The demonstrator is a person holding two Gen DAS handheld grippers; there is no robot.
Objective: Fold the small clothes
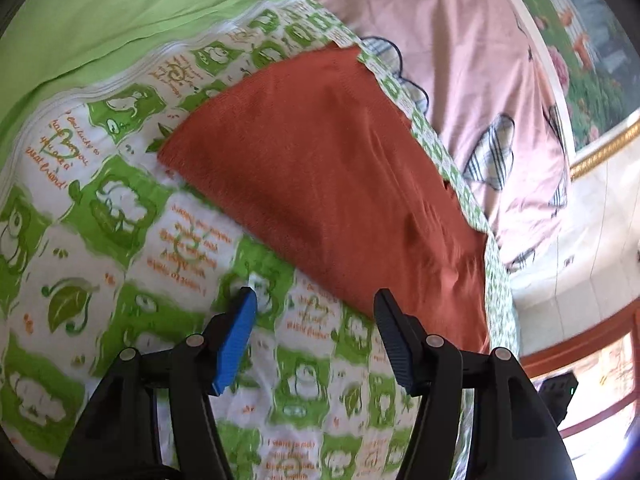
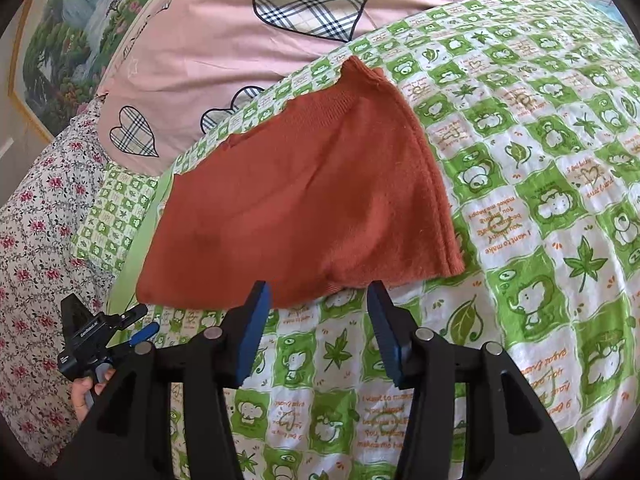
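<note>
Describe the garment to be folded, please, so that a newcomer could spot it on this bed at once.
Start from the green-and-white cartoon quilt covering the bed, below the pink sheet with plaid hearts. On it, just ahead of the open right gripper, lies the rust-orange knit garment. It is the only plain, unpatterned dark fabric there.

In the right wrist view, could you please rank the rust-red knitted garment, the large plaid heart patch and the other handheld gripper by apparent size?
1. Rust-red knitted garment.
2. Large plaid heart patch.
3. Other handheld gripper; fisheye distortion at the edge makes this last placing unsure.
</note>
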